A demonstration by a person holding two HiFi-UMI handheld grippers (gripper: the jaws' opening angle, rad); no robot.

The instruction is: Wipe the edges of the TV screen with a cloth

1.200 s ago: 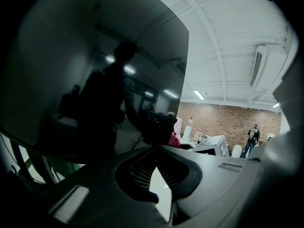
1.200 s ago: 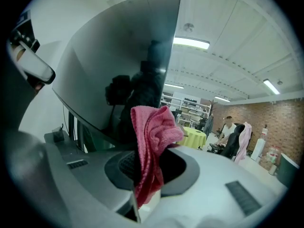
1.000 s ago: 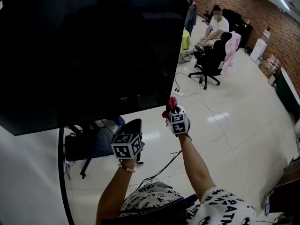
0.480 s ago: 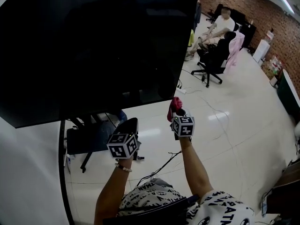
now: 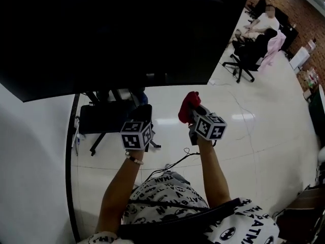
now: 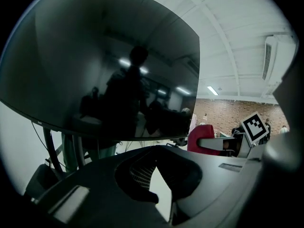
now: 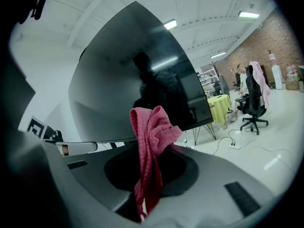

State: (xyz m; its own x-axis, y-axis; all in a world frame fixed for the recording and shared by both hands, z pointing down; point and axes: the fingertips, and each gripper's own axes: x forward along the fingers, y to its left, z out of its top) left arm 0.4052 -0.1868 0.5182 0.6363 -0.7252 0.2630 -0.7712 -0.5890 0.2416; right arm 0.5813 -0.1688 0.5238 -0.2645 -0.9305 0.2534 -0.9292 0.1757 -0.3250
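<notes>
The big black TV screen [image 5: 117, 29] fills the top of the head view; its lower edge slants up toward its right corner. My right gripper [image 5: 193, 111] is shut on a red cloth [image 5: 188, 102], which sits just below that edge, apart from it. The right gripper view shows the cloth [image 7: 151, 137] bunched and standing up from the gripper [image 7: 146, 186], with the TV screen [image 7: 128, 84] behind. My left gripper [image 5: 144, 111] hangs to the left at about the same height, shut and holding nothing. Its own view shows the gripper [image 6: 154, 152], the screen [image 6: 104, 65] and the red cloth [image 6: 200, 137].
The TV's black stand base [image 5: 101, 121] rests on the glossy white floor below the screen. A black office chair [image 5: 250, 55] with a pink garment and a seated person [image 5: 265, 20] are at the far right. Cables [image 5: 238, 118] trail over the floor. A white wall [image 5: 30, 177] is at left.
The red cloth was against the TV's lower right corner; now it is below the lower edge and left of that corner. Both grippers sit lower relative to the screen, and the view has swung.
</notes>
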